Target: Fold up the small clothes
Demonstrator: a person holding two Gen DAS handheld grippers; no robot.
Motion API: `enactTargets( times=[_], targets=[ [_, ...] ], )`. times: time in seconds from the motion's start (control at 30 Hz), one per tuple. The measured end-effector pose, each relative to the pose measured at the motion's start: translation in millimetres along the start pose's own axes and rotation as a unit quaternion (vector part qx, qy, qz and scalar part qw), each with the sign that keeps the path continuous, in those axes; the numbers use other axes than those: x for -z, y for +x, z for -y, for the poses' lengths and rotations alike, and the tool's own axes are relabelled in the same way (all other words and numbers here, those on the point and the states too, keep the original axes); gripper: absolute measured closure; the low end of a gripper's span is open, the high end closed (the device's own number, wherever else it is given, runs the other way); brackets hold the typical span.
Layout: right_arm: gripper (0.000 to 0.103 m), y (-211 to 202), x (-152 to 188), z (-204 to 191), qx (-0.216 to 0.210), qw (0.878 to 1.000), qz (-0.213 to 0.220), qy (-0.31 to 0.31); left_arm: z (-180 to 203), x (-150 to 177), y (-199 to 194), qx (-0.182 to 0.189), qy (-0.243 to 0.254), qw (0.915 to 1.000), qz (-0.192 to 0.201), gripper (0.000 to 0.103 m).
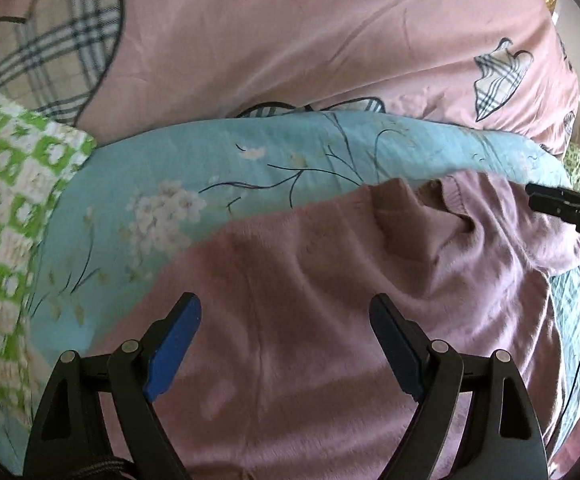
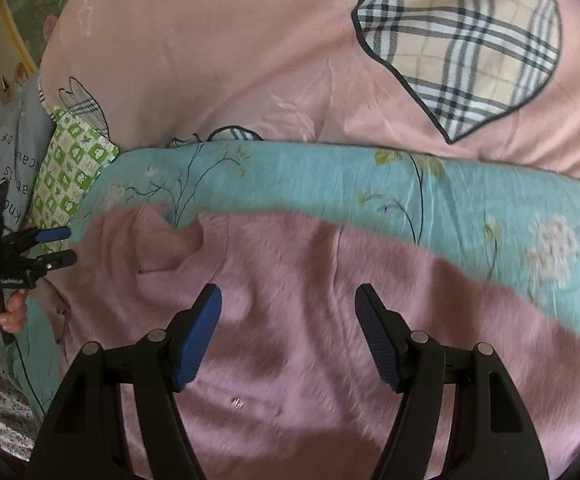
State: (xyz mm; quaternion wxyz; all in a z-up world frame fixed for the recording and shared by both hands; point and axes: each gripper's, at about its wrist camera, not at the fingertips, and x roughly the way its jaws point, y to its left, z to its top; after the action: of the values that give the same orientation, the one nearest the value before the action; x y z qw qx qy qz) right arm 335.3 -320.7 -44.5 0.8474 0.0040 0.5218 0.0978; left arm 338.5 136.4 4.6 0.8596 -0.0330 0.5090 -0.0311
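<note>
1. Fuzzy pink knitted sweater [image 1: 329, 300] lies spread on a turquoise floral bedsheet [image 1: 210, 176].
2. Left hand-held gripper [image 1: 286, 312] hovers above it, blue-padded jaws apart, empty.
3. Right hand-held gripper [image 2: 288, 300] likewise gapes, gripping nothing.

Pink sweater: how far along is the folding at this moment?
Done: the sweater lies spread on the blue sheet, with at most one small flap turned over near its far edge. In hand: nothing; the left gripper and right gripper both hang open above the sweater, gripping no cloth. Left: essentially every fold.
</note>
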Motion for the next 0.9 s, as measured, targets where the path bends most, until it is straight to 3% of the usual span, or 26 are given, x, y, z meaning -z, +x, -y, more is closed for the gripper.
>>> enactTargets(
  times=[0.23,0.33,0.4,0.47,0.53,0.57,0.6,0.63,0.67,0.7,0.73,0.8,0.9],
  targets=[
    [0.033,25.5,-32.6,10.5,-0.003,0.999,-0.009,-0.053,-18.4,-38.1,39.6,0.01,0.041,0.9985,-0.034,0.016],
    [0.033,46.7,-44.2,18.6,-0.008,0.997,-0.038,-0.074,-29.0,-47.8,56.8,0.026,0.044,0.997,-0.059,0.016],
    [0.033,64.4,-47.2,21.6,-0.014,0.994,-0.067,-0.089,-31.8,-49.8,70.9,0.056,0.047,0.9929,-0.094,0.016],
    [0.033,80.1,-47.2,20.1,-0.014,0.99,-0.091,-0.11,-27.5,-49.6,79.8,0.049,0.064,0.9911,-0.105,0.016],
    [0.044,92.0,-42.3,15.7,-0.011,0.985,-0.103,-0.138,-20.9,-48.4,88.0,0.034,0.085,0.9896,-0.111,0.017],
    [0.055,95.5,-40.6,12.7,-0.006,0.983,-0.104,-0.15,-18.0,-47.9,90.1,0.029,0.09,0.9893,-0.11,0.017],
    [0.075,96.7,-40.8,11.2,-0.008,0.983,-0.103,-0.154,-15.9,-47.3,91.6,0.029,0.096,0.9891,-0.108,0.022],
    [0.09,96.2,-40.8,11.5,-0.014,0.983,-0.1,-0.15,-13.5,-46.6,91.9,0.033,0.102,0.9886,-0.105,0.037],
    [0.093,94.1,-41.4,13.5,-0.018,0.985,-0.098,-0.14,-9.6,-46.2,90.1,0.038,0.11,0.9881,-0.1,0.051],
    [0.093,91.1,-41.1,13.4,-0.015,0.986,-0.091,-0.138,-6.8,-47.0,87.0,0.045,0.112,0.9882,-0.095,0.092],
    [0.094,84.9,-40.3,13.9,-0.008,0.987,-0.08,-0.138,-7.4,-49.2,82.9,0.056,0.102,0.9888,-0.093,0.091],
    [0.095,67.8,-43.2,17.2,0.008,0.99,-0.052,-0.129,-5.3,-55.7,65.1,0.042,0.096,0.993,-0.055,0.093],
    [0.096,23.9,-53.3,42.5,0.027,0.998,0.026,-0.059,-10.2,-61.4,39.1,0.037,0.066,0.9971,-0.004,0.094]
  ],
)
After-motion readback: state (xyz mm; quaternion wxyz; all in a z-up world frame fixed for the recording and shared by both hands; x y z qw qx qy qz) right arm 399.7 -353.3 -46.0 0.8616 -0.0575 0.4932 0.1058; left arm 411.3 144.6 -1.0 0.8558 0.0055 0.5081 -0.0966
